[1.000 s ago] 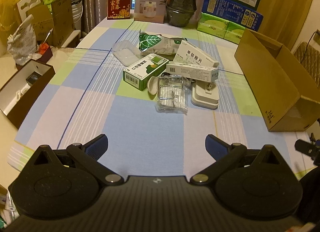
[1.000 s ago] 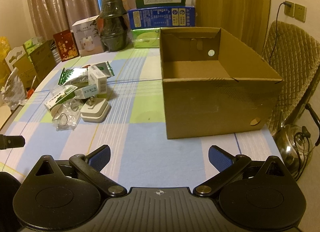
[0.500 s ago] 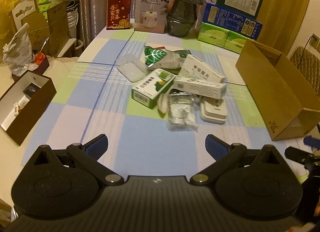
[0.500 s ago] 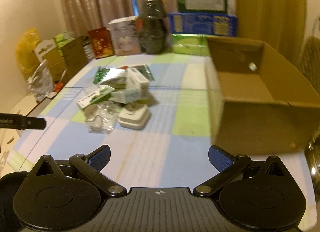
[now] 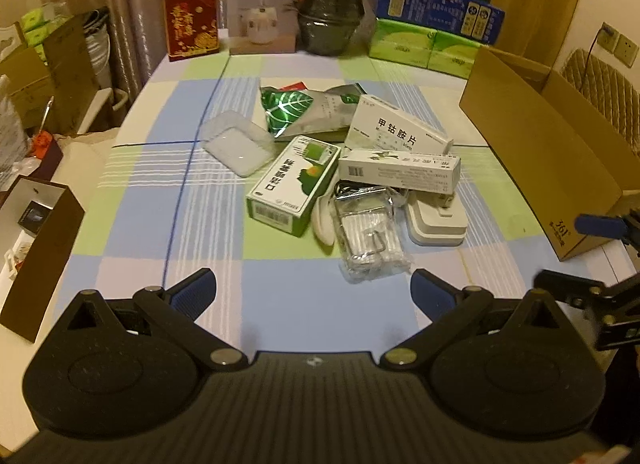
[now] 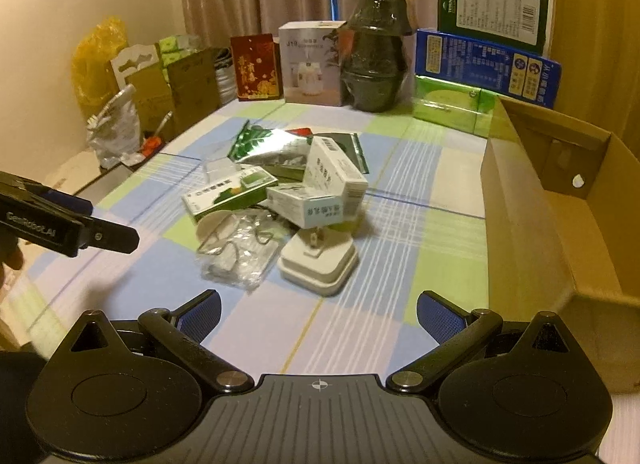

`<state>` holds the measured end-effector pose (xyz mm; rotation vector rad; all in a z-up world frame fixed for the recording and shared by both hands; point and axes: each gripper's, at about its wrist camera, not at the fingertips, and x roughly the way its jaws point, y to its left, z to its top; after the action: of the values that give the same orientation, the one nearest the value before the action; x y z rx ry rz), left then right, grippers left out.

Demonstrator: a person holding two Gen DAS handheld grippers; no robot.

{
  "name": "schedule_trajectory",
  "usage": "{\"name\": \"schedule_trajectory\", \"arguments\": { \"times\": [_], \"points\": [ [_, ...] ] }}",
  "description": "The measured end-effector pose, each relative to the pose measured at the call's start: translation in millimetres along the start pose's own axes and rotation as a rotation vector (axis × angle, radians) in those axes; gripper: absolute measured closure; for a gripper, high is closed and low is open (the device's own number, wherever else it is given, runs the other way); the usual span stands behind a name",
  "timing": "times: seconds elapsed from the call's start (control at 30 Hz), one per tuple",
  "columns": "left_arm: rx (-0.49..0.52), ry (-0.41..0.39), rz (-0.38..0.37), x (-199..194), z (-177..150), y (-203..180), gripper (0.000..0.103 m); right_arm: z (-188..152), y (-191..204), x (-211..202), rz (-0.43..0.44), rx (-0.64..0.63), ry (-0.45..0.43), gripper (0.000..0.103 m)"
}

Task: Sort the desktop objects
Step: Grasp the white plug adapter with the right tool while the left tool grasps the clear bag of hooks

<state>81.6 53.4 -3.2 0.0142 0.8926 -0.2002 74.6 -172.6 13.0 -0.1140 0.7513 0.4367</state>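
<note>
Across the left tool [image 6: 76, 224] runs "GenRobot.AI" lettering.

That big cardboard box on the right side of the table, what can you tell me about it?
The cardboard box is plain brown corrugated card, open at the top and apparently empty inside. A small round hole shows in its far wall, and dark print marks one near corner. It sits upright on the checked tablecloth, apart from the pile of small items, its far end near the green packs.

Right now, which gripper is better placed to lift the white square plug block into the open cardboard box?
Probably the right gripper: open, facing the white square plug block, with the open cardboard box on its own side.
</note>
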Motion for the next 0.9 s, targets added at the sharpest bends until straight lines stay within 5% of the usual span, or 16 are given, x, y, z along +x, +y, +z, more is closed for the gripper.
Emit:
{"name": "schedule_trajectory", "arguments": {
  "times": [0.23, 0.5, 0.9],
  "points": [
    [-0.021, 0.028, 0.009, 31, 17, -13, 0.005, 8, -4, 38, 0.002, 0.014, 0.03, 0.002],
    [-0.025, 0.067, -0.033, 66, 18, -26, 0.033, 7, -17, 67, -0.018, 0.042, 0.088, 0.014],
    [-0.118, 0.047, -0.109, 97, 1, -20, 0.072, 3, -22, 76, -0.016, 0.06, 0.089, 0.015]
  ]
}}
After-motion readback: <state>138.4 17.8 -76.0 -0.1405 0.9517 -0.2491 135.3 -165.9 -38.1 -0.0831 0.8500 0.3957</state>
